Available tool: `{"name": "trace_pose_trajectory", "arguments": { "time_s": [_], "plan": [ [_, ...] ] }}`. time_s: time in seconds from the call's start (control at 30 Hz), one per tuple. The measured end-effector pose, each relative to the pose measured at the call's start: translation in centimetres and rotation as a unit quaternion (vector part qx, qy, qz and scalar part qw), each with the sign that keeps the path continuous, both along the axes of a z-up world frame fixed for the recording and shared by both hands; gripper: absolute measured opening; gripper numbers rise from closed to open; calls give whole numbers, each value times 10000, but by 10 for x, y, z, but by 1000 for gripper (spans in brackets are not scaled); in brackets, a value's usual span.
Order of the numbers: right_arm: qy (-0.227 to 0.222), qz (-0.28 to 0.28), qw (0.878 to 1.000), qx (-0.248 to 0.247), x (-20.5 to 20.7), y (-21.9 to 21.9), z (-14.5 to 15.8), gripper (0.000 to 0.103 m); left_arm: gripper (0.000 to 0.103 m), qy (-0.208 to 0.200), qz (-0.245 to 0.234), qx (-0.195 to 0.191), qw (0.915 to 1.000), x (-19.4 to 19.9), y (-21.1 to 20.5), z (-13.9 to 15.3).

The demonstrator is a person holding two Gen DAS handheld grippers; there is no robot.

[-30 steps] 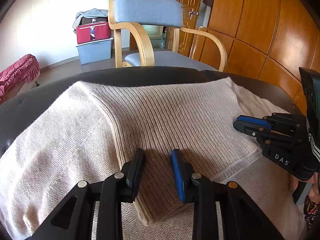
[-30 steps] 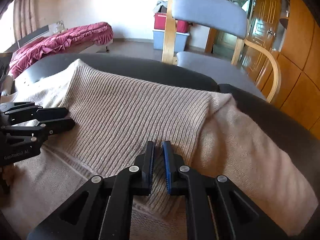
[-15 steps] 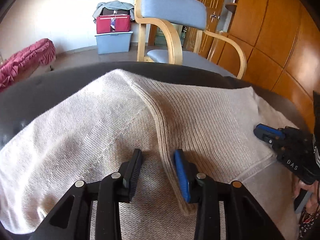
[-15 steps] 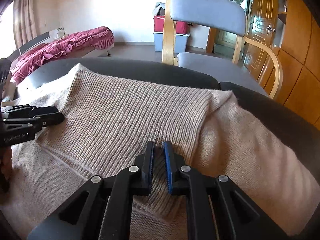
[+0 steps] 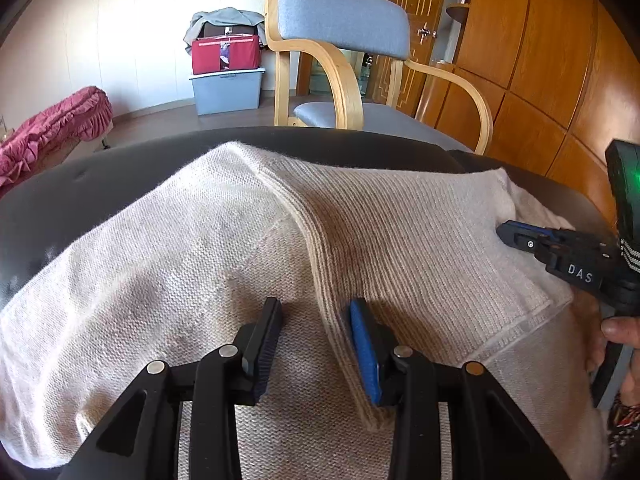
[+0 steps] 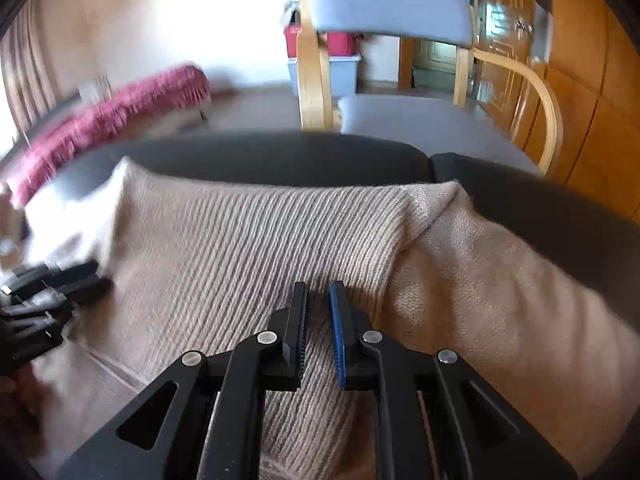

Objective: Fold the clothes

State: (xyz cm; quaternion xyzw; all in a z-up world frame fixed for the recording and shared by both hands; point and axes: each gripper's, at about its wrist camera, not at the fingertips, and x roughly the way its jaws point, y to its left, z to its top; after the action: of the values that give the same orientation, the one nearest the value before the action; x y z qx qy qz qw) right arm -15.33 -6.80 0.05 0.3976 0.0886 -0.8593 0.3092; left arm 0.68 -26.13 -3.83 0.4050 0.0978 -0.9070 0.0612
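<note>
Resting across dark seat: beige sweater (image 5: 168, 280)

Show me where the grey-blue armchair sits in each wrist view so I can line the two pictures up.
Left wrist: the armchair stands top centre, beyond the dark surface's far edge.
Right wrist: the armchair is top centre-right, blurred, again beyond that edge.
Shared landmark: the ribbed band of the beige sweater lies in front of the chair in both.

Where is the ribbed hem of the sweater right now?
In the left wrist view the ribbed hem lies folded over the sweater, centre-right, between both hand-held grippers.
</note>
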Motion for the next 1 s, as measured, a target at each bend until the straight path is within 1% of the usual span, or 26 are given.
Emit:
{"name": "trace_pose_trajectory", "arguments": {
  "time_s": [0.07, 0.1, 0.17, 0.27, 0.33, 0.37, 0.4, 0.57, 0.7, 0.8, 0.9, 0.97, 1.0],
  "plan": [
    [-66, -18, 9997, -215, -2, 8, 0, 12, 36, -42, 32, -76, 10000, -2, 3, 5],
    [-73, -19, 9997, -233, -2, 9, -1, 12, 36, -17, 33, -160, 9999, -4, 7, 9],
    [-85, -22, 9996, -269, -3, 10, -2, 12, 36, 185, -28, -372, 9991, -9, 18, 23],
    [-93, -24, 9995, -317, -3, 12, -3, 12, 36, 420, -277, -603, 9969, -24, 39, 35],
    [-146, -20, 9991, -401, -5, 15, -4, 12, 36, 262, -451, -936, 9942, -40, 52, 28],
    [-183, -19, 9988, -459, -6, 17, -4, 12, 36, 128, -478, -1142, 9922, -48, 56, 21],
    [-221, -17, 9984, -519, -7, 19, -4, 12, 36, 30, -451, -1254, 9911, -51, 57, 14],
    [-421, -1, 9958, -810, -14, 28, -6, 12, 38, 42, -379, -1202, 9920, -48, 52, 4],
    [-486, 10, 9947, -906, -15, 30, -5, 12, 38, 37, -372, -1453, 9887, -46, 59, 4],
    [-600, -90, 9920, -1107, -16, 39, 0, 12, 38, 42, -372, -1467, 9885, -47, 59, 4],
    [-745, -339, 9847, -1539, -17, 75, 12, 13, 39, 48, -373, -1322, 9905, -51, 55, 4],
    [-660, -679, 9828, -1585, -17, 113, 21, 13, 39, 54, -373, -1256, 9914, -52, 54, 4],
    [-633, -871, 9816, -1577, -18, 135, 24, 21, 39, 55, -373, -1232, 9917, -53, 54, 4]
  ]
}}
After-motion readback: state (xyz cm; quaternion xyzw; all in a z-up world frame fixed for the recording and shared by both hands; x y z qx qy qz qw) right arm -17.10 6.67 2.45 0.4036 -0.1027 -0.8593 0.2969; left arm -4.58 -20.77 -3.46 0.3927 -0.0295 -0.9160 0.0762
